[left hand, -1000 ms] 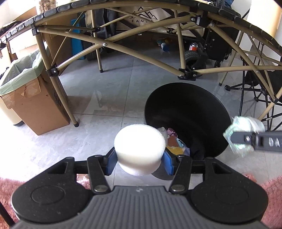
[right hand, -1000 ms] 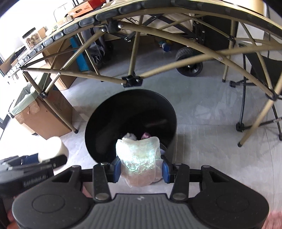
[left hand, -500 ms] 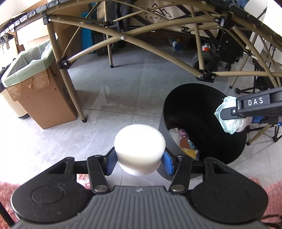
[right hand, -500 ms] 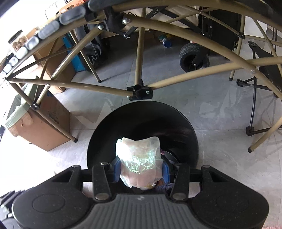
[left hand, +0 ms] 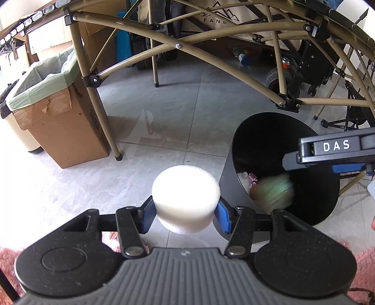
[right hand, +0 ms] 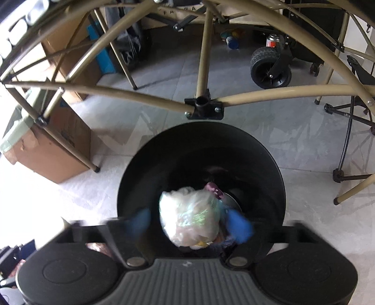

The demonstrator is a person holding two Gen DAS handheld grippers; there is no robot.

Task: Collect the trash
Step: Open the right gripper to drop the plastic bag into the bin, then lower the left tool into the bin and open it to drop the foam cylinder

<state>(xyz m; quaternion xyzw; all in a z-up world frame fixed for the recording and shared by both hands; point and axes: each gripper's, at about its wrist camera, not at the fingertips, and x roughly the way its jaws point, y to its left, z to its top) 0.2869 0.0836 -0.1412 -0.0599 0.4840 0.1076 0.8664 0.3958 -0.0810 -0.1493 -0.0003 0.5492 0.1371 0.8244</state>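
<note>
I had the right gripper [right hand: 189, 224] directly over the mouth of the black bin [right hand: 164, 154], pointing steeply down, so that anything let go would fall straight inside; its blue pads [right hand: 239, 225] had just been opening and stood wide apart, clear of the crumpled plastic bag [right hand: 191, 215], which showed between them, no longer pinched. In the left wrist view that same bag was a greenish blur [left hand: 275, 192] inside the bin's opening, below the right gripper's fingers, so I judged it to be dropping onto the litter already at the bottom (a pale scrap and something purplish, hard to make out). The left gripper [left hand: 185, 211] was clamped on the white foam cylinder [left hand: 185, 199], pads pressed to its two sides with its flat top towards the camera; I held it over the tiled floor [left hand: 164, 122] just beside the bin's rim, waiting its turn, I think, since only one gripper sits comfortably over that opening. Its drop would call for a short shift across to the bin. The right gripper's side read "DAS" [left hand: 336, 146] in white capitals, and a tan panel behind the folding frame [left hand: 211, 63] bore letters I read only as "FAN" [left hand: 213, 20] before the tubes cut them off.
</note>
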